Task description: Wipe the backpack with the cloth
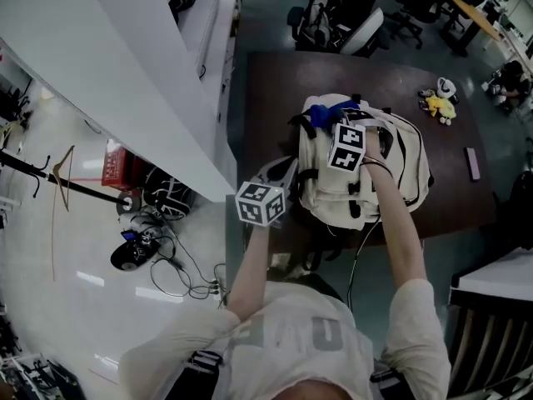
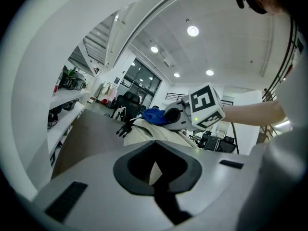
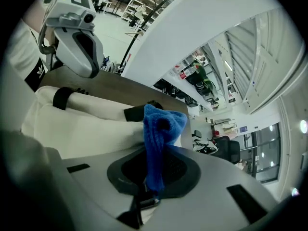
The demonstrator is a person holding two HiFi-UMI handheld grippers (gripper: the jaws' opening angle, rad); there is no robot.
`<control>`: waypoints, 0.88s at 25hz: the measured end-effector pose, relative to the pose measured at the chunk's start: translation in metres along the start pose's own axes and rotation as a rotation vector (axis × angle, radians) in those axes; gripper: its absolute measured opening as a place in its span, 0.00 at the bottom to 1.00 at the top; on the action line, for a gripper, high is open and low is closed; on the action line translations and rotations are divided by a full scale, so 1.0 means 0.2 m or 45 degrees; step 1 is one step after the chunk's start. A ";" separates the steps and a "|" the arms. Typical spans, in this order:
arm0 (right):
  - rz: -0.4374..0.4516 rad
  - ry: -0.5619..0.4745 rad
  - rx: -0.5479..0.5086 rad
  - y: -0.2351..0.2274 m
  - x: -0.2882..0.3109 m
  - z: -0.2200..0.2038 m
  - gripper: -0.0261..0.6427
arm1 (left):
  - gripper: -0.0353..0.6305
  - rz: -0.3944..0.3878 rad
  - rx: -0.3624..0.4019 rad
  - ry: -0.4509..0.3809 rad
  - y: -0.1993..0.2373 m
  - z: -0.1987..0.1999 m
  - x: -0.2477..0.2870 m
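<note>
Cream fabric backpack [image 1: 329, 186] with black straps lies flat on the dark brown counter [image 1: 266, 98]. Right gripper [image 3: 147, 196] clamps a fuzzy blue cloth [image 3: 161, 129] at the backpack's 11 o'clock corner. Left gripper [image 2: 156, 177], jaws closed, is at 8 o'clock.

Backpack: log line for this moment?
right hand-held gripper shut on cloth | cloth over backpack | left hand-held gripper shut, beside backpack

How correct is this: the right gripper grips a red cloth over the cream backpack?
Only the colour is wrong: the cloth is blue, not red. The right gripper view shows the right gripper gripping it over the cream backpack.
</note>
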State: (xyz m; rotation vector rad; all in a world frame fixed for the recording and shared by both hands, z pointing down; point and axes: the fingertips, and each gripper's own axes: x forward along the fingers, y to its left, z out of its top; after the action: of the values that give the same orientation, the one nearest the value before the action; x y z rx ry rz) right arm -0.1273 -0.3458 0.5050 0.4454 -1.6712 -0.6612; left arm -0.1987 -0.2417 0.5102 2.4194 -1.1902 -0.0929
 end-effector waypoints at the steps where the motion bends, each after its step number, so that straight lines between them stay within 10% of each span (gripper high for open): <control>1: -0.007 0.003 -0.001 0.02 -0.01 0.01 0.10 | 0.06 0.008 -0.005 -0.003 0.00 -0.01 -0.01; 22: -0.002 -0.093 0.020 0.85 -0.39 0.21 0.10 | 0.06 0.173 0.087 -0.038 -0.39 -0.21 -0.52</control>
State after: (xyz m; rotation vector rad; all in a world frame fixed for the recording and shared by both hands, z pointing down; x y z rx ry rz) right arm -0.1404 -0.1602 0.5494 0.4385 -1.7461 -0.6724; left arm -0.1961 -0.1058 0.5031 2.3948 -1.3891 -0.0478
